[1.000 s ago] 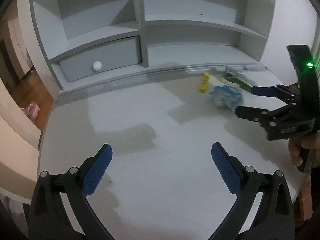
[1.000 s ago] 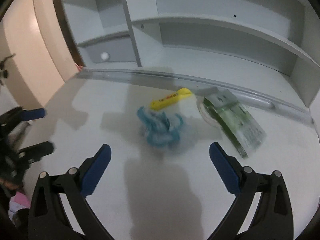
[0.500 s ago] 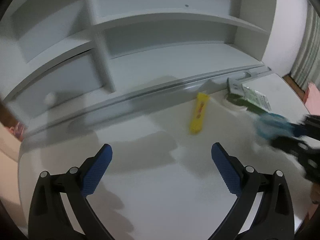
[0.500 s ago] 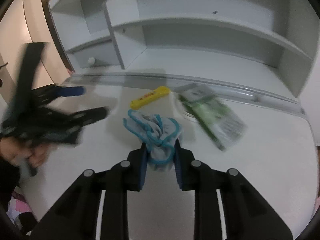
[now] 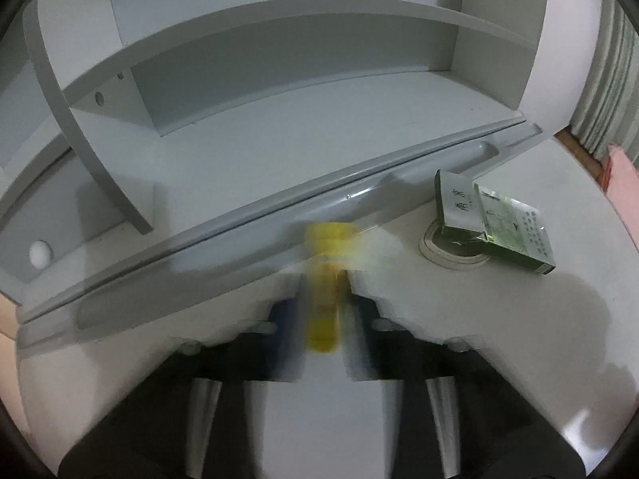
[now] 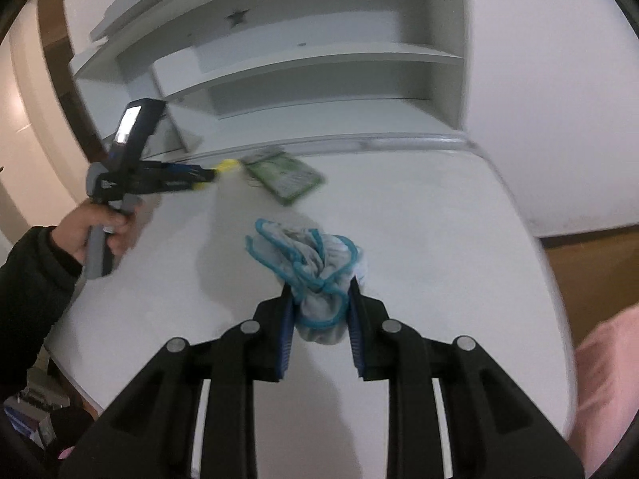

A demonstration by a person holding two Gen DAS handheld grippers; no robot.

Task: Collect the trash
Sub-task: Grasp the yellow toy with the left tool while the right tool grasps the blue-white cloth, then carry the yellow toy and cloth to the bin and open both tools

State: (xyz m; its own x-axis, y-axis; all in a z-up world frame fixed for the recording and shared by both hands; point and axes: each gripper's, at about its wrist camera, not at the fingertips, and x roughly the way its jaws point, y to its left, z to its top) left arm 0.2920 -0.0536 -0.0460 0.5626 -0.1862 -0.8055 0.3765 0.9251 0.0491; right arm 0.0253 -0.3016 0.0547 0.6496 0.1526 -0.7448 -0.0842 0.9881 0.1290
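**Both tongs loaded, box left on the desk**

The left gripper has just been closing, and its jaws now pinch a yellow wrapper between them. The shot is smeared with motion blur, so the pads are hard to make out, but the wrapper sits right in the gap, sticking out toward 12 o'clock, up against the grey rail at the back of the desk. From the right wrist view that same gripper shows at 10 o'clock, held in a hand with a dark sleeve, the yellow tip poking out of its front end.

The right gripper is clamped on a crumpled white wad with blue edging, call it the wad. Its lower end is squeezed between the blue pads and the rest fans out toward 12 o'clock above the desk.

Further out, a green box lies on the desk at 2 o'clock in the left view, partly over a white ring, close to the rail. In the right view the box is at 11 o'clock, just beside the left gripper's tip. Behind everything stands a grey shelf unit, with a small white knob at 9 o'clock.
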